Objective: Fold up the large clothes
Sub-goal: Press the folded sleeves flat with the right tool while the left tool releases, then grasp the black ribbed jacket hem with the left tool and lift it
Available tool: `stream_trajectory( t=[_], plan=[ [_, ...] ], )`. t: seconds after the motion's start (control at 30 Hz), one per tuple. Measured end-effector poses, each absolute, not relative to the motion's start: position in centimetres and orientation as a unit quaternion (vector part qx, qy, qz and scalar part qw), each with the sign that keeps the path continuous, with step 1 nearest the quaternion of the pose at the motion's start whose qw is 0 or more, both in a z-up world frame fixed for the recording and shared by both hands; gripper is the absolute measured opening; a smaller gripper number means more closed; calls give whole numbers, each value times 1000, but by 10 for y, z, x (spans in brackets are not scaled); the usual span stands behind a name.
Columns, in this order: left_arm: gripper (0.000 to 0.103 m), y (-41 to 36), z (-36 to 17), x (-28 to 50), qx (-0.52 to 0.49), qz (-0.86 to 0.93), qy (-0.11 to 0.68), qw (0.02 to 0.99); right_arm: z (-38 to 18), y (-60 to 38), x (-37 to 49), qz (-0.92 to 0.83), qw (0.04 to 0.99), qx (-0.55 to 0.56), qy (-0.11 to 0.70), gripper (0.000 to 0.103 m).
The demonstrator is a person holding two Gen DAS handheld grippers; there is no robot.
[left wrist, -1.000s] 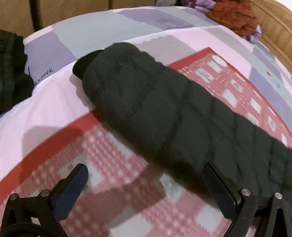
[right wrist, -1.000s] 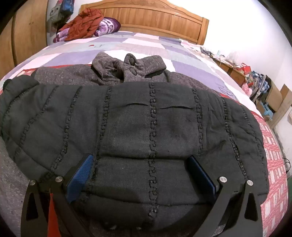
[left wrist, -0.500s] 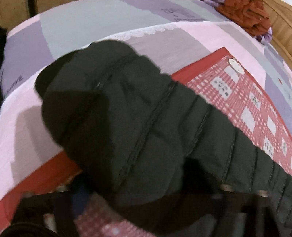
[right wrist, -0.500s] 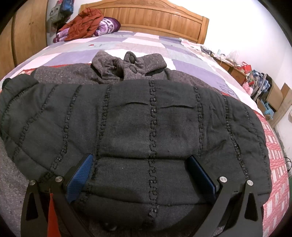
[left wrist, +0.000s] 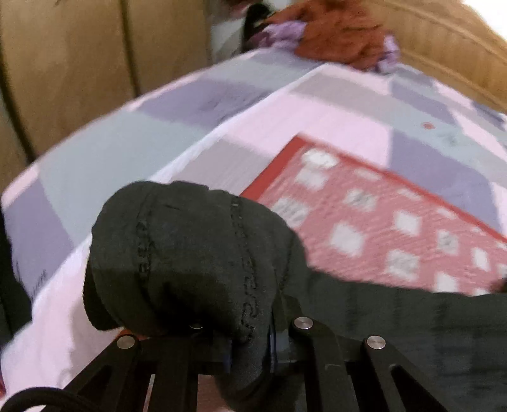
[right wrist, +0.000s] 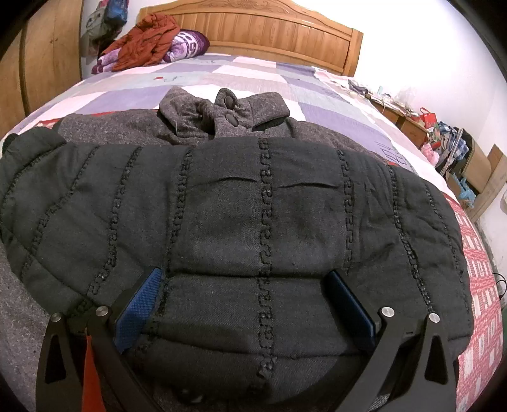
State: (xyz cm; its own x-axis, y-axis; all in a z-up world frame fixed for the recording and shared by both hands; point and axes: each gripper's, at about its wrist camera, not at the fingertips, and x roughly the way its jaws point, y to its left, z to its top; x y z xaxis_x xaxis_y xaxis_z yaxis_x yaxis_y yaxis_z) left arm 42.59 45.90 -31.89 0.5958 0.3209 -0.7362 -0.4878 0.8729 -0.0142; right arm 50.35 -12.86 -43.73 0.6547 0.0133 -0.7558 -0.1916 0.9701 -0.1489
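Black quilted jacket [right wrist: 253, 228] lies spread across the bed, over the red checked blanket [right wrist: 481, 285] at the bed's near right edge; padded cotton-like cloth with raised stitched ribs running front to back. A grey woolly coat [right wrist: 221, 117] with a buttoned collar lies under it, poking out toward the headboard [right wrist: 269, 28].

My left gripper [left wrist: 250, 348] is clenched on the jacket's sleeve [left wrist: 190, 253], cloth bunched into a rounded lump between the blue pads (left view is motion-blurred, so the fine weave is not readable). The sleeve's cuff end is off the bedding, over the pale pink and lilac patchwork sheet [left wrist: 177, 126].

My right gripper [right wrist: 250, 304] hangs with jaws wide apart over the jacket's near hem, pads either side of a puffed panel, nothing pinched.

Room: far half of the bed toward the headboard is open sheet, except a rust-red and purple clothes heap [right wrist: 149, 41] at the far left corner. Wooden wardrobe panels [left wrist: 63, 63] stand along the left edge.
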Motion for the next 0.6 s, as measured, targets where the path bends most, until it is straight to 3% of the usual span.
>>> stream_trajectory(
  t=[0.33, 0.6],
  plan=[
    [10, 333, -240, 453, -71, 95, 328, 937, -438, -129, 505, 58, 903, -107, 413, 103],
    [10, 209, -219, 465, -41, -1, 317, 948, -423, -135, 515, 70, 897, -83, 429, 103]
  ],
)
